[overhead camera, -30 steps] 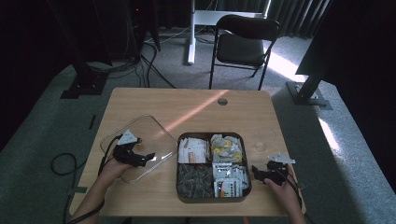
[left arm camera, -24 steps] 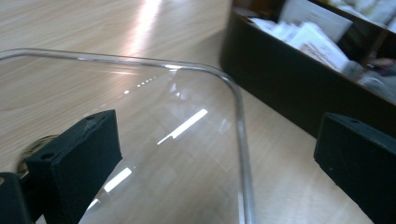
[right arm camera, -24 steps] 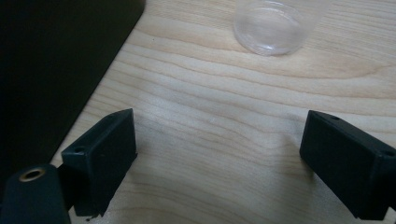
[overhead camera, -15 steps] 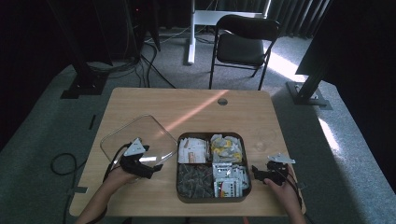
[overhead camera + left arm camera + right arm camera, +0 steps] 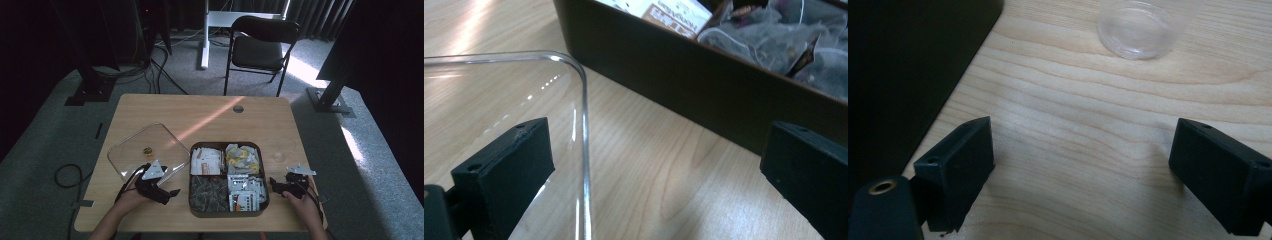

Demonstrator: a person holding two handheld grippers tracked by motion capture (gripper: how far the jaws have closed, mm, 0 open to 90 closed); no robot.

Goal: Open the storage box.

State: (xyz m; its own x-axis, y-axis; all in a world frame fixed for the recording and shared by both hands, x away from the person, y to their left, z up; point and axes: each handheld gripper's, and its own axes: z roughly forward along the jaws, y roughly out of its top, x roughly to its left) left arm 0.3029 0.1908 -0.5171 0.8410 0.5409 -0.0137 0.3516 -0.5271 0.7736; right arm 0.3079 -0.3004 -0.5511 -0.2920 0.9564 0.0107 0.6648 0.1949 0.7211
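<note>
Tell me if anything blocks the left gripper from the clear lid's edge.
Nothing visible does. The left gripper is open, and the clear lid has its rim already between the jaws, over bare table. The brown box lies just beyond, apart from the lid.

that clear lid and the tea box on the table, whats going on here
A person sits at the wooden table with a gripper in each hand. The left gripper, open, is beside the corner of the clear lid, which lies flat left of the brown compartment box of tea bags and packets. One of its fingers sits over the lid's edge. The right gripper, also open, holds nothing, near a small clear cup.
</note>
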